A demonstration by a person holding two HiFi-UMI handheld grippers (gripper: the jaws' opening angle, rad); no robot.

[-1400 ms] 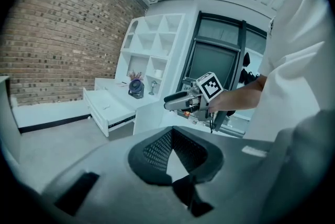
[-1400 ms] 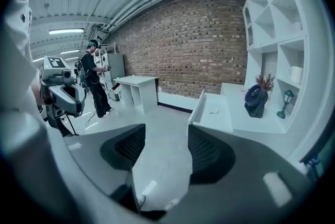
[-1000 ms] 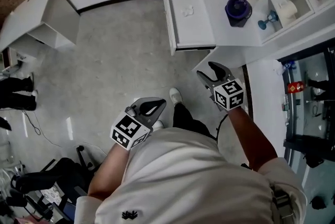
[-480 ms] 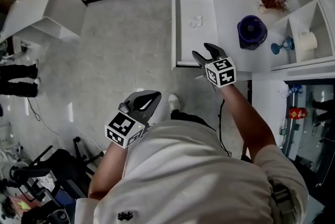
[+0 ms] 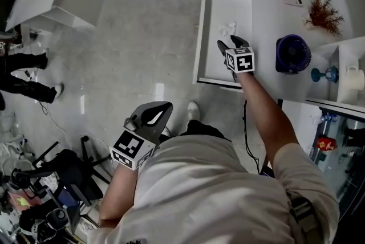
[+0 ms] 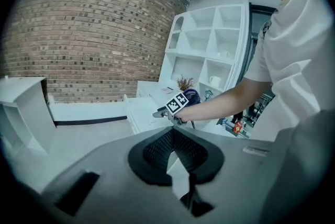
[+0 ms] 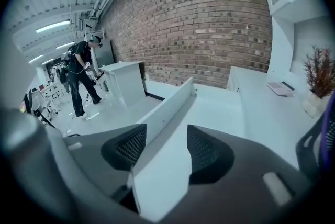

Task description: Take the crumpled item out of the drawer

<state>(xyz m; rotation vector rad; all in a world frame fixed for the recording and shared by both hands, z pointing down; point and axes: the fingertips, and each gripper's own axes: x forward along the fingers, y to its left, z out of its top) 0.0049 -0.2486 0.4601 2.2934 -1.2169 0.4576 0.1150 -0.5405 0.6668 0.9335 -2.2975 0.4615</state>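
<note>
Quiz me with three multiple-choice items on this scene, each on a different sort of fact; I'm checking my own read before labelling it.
1. Where does the small white crumpled item lie?
A. in the open white drawer
B. on a chair
C. in a basket

2. What colour is the round appliance on the white countertop?
A. red
B. dark purple
C. green

3. How do the right gripper's jaws stand?
A. shut on the crumpled item
B. shut on the drawer's wall
C. apart, gripping nothing

Key: 1 A, it rests on the drawer's floor; 2 B, the head view shows it purple; 3 C, the right gripper view shows a wide gap between the pads.
</note>
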